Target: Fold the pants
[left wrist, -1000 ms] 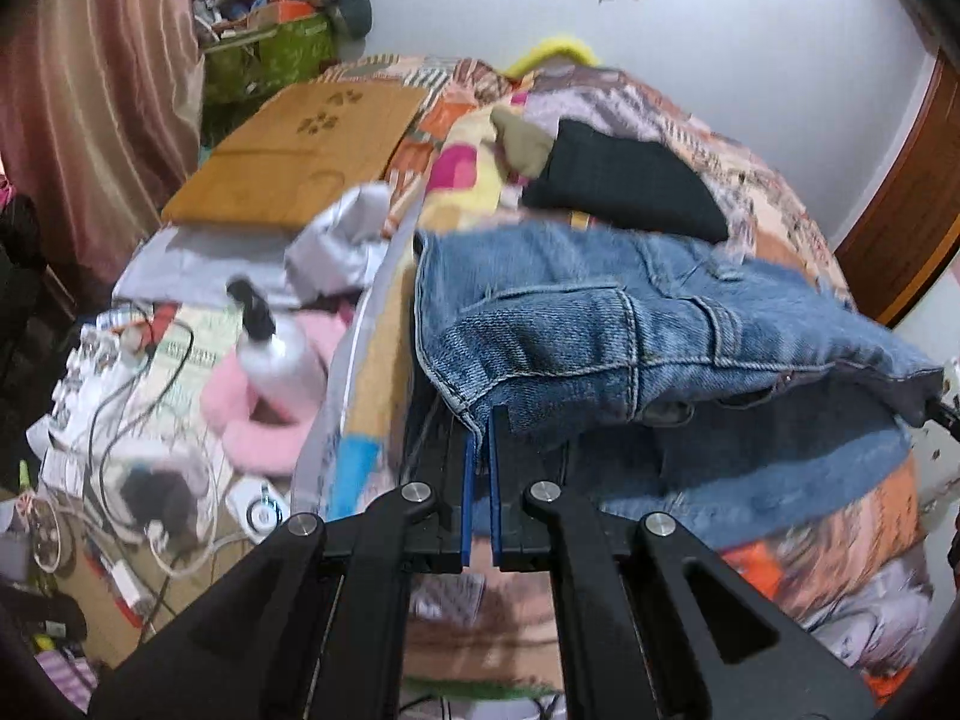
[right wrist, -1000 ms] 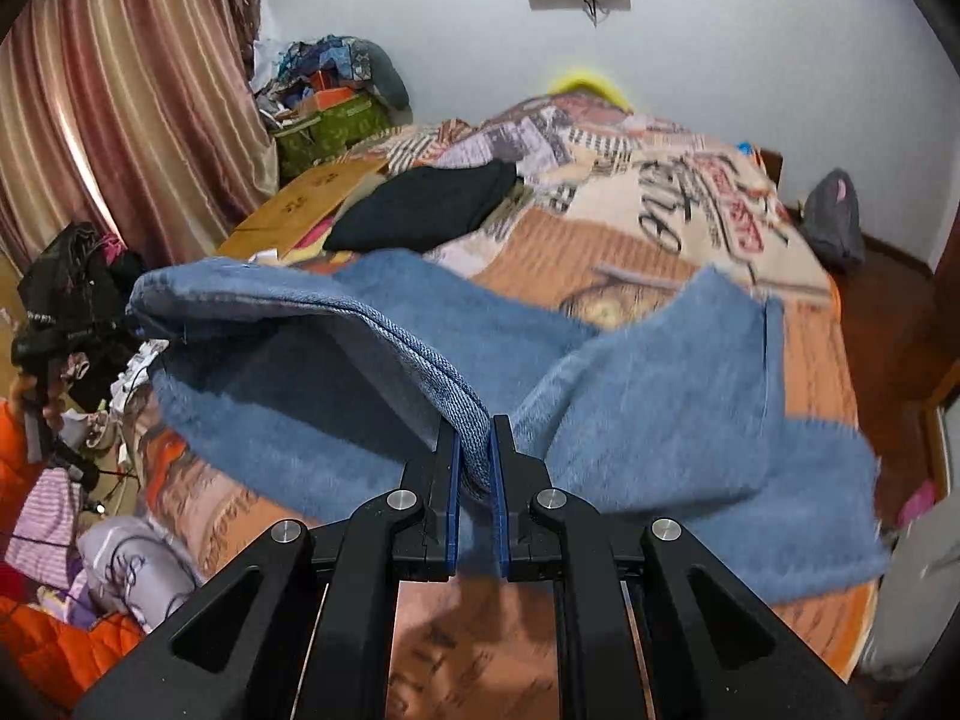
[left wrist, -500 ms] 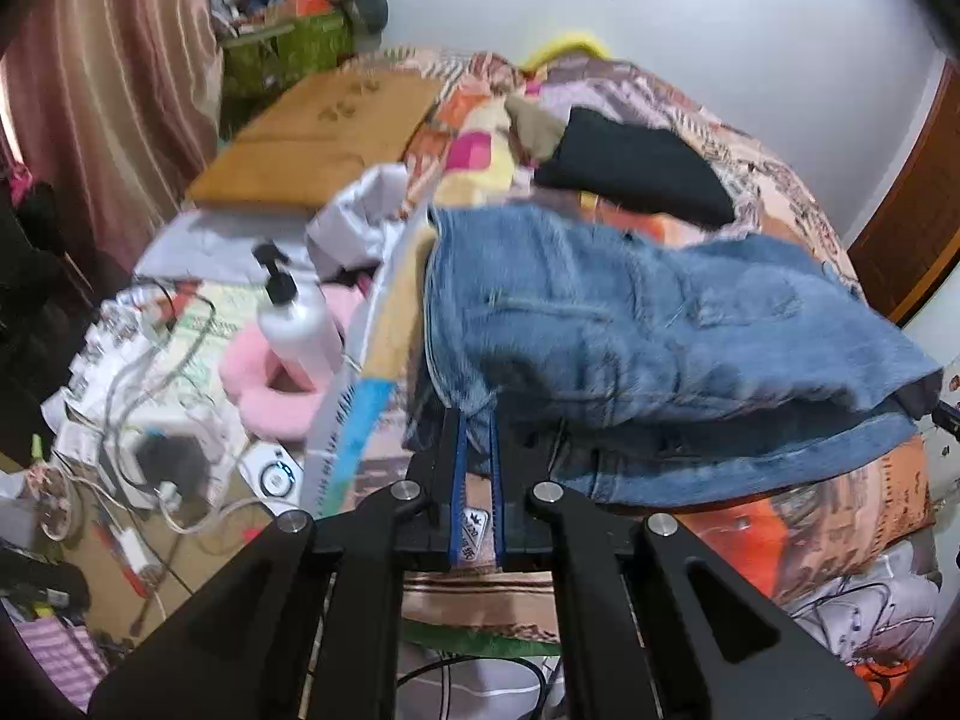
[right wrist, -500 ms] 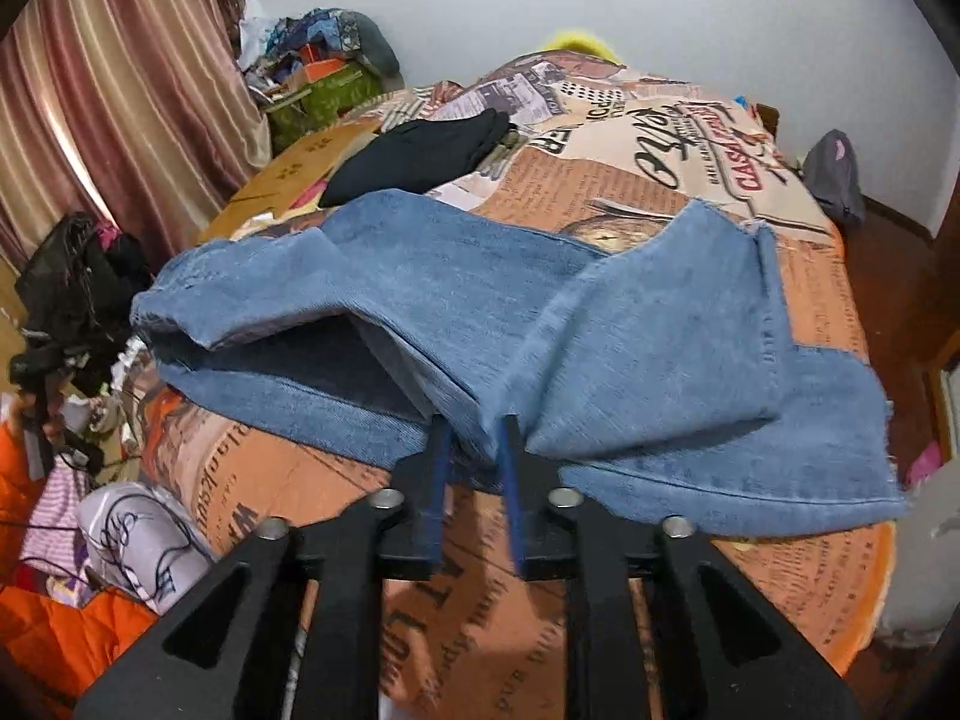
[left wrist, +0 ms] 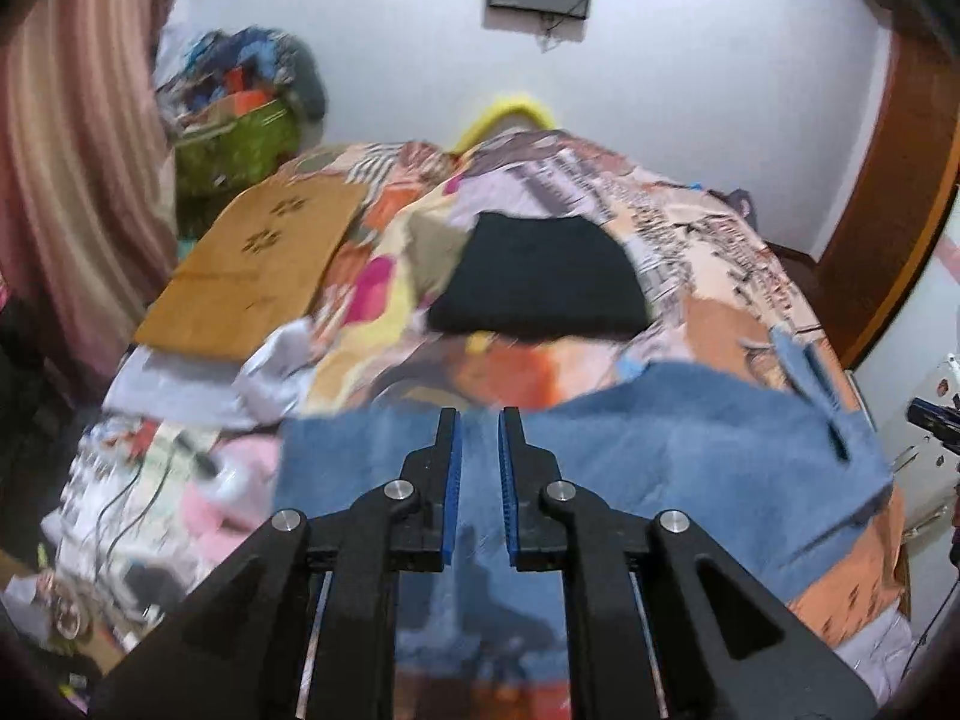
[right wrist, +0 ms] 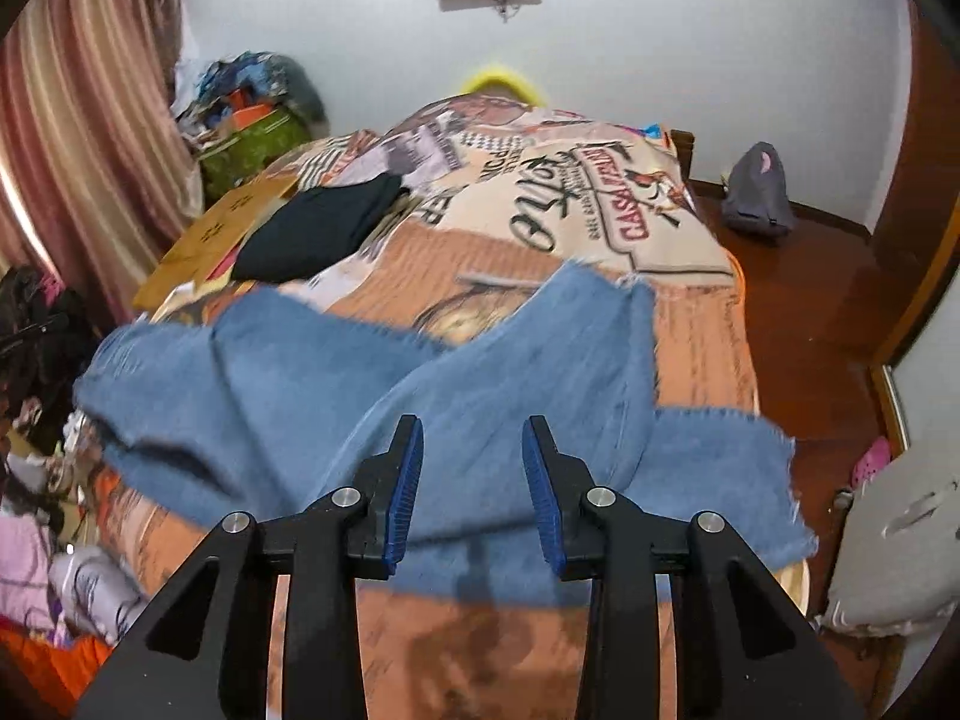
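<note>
Both tools, left (left wrist: 478, 420) and right (right wrist: 473, 429), now released above flat jeans (right wrist: 492, 384).

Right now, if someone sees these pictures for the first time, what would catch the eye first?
First the blue jeans, lying on the near part of the bed with its loud patchwork cover. Both the left gripper and the right gripper stand open just above the denim, holding nothing. Farther back on the bed rests a folded black garment.

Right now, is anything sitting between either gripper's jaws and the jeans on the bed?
Nothing visible. The left gripper and right gripper hang open directly above the jeans, with only air between. The folded black garment lies farther up the bed, apart from them.
</note>
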